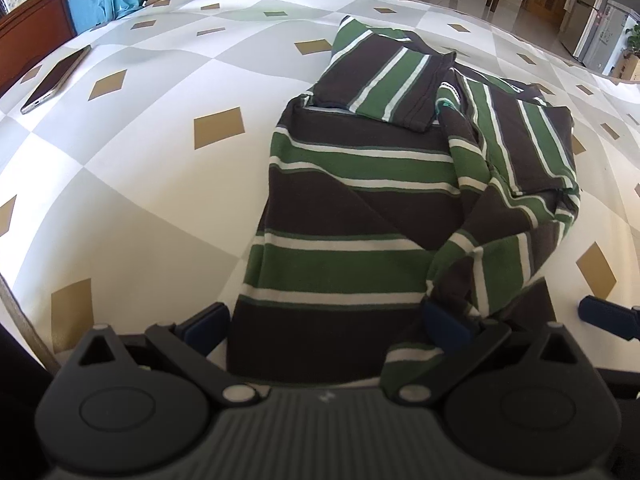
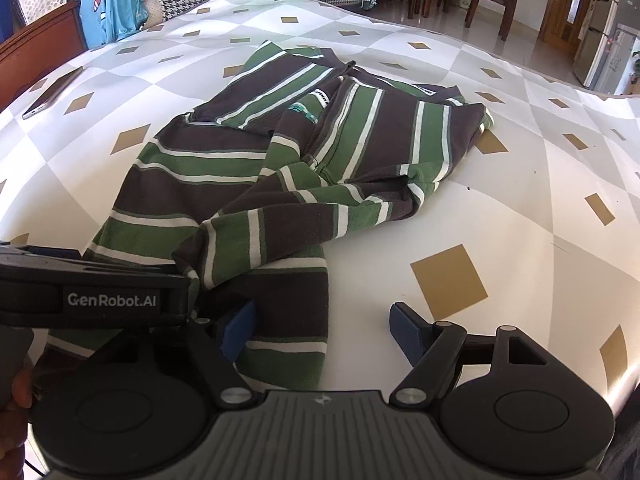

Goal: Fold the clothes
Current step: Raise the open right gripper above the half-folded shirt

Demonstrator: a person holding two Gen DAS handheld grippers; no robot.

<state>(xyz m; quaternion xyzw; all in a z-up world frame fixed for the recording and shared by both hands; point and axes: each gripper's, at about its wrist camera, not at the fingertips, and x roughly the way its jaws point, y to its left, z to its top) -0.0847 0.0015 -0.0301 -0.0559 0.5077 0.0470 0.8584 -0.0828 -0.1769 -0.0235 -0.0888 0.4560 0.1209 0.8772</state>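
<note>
Both tongs stand released at the near hem of the striped shirt (image 1: 352, 216): the left tongs (image 1: 324, 324) straddle the hem, the right tongs (image 2: 324, 328) sit over its right corner. The shirt's long axis runs away across the patterned bench (image 2: 520, 208), sleeves folded inward. The hem edge below the left tongs is cut off.

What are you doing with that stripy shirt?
A person is folding a green, brown and white striped shirt on a patterned table cover, with a two-finger tool in each hand. Both sleeves are already folded in over the body. The left tool and the right tool are both open at the shirt's near hem, gripping nothing yet. A phone lies off to the side.
</note>
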